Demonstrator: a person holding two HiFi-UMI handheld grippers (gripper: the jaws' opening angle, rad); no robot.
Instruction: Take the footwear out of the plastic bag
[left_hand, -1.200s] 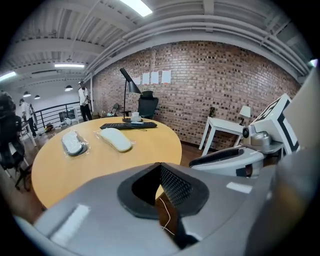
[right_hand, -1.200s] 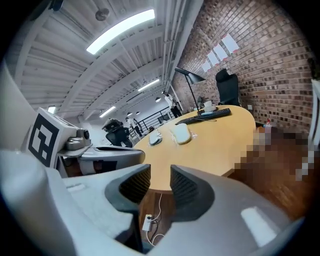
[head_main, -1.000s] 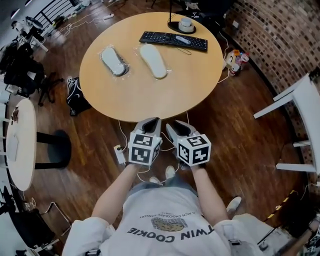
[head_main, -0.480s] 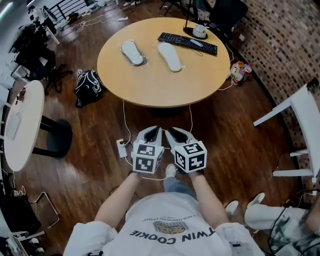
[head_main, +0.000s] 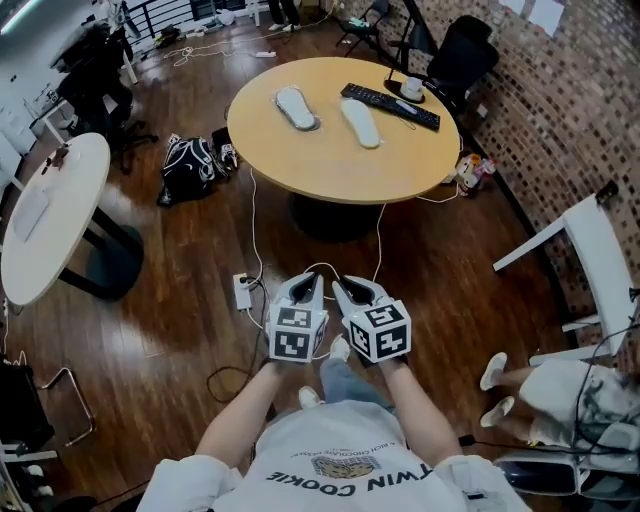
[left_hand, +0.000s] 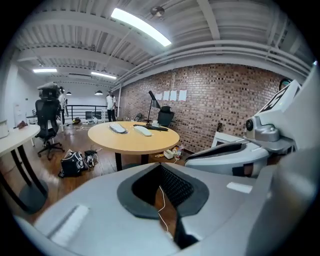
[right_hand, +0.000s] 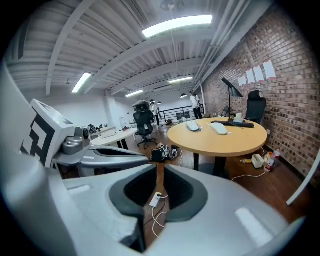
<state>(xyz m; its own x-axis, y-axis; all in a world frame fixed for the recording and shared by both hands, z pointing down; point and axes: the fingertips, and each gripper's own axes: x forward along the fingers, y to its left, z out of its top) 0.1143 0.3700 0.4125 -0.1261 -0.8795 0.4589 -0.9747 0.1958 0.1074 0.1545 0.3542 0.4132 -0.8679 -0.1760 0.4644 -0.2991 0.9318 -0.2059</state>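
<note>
Two pale slippers (head_main: 296, 107) (head_main: 361, 122) lie side by side on the round wooden table (head_main: 330, 170), each with clear plastic around it. Both are far from the grippers, which I hold close to my body over the wooden floor. The left gripper (head_main: 310, 281) has its jaws together and holds nothing. The right gripper (head_main: 348, 286) is closing, with a thin slit left and only floor showing through it. In the left gripper view the slippers (left_hand: 118, 128) are small on the distant table (left_hand: 135, 140). The right gripper view shows them (right_hand: 219, 128) just as far off.
A black keyboard (head_main: 391, 105) and a lamp base sit at the table's far side. On the floor are a dark backpack (head_main: 190, 165), a power strip (head_main: 241, 291) and cables. A white table (head_main: 50, 215) stands left, a white chair (head_main: 590, 250) right, and a seated person's feet (head_main: 495, 370) nearby.
I have stepped back from the table, which now lies much farther away. The two grippers have stayed together in front of me, and the right jaws have narrowed.
</note>
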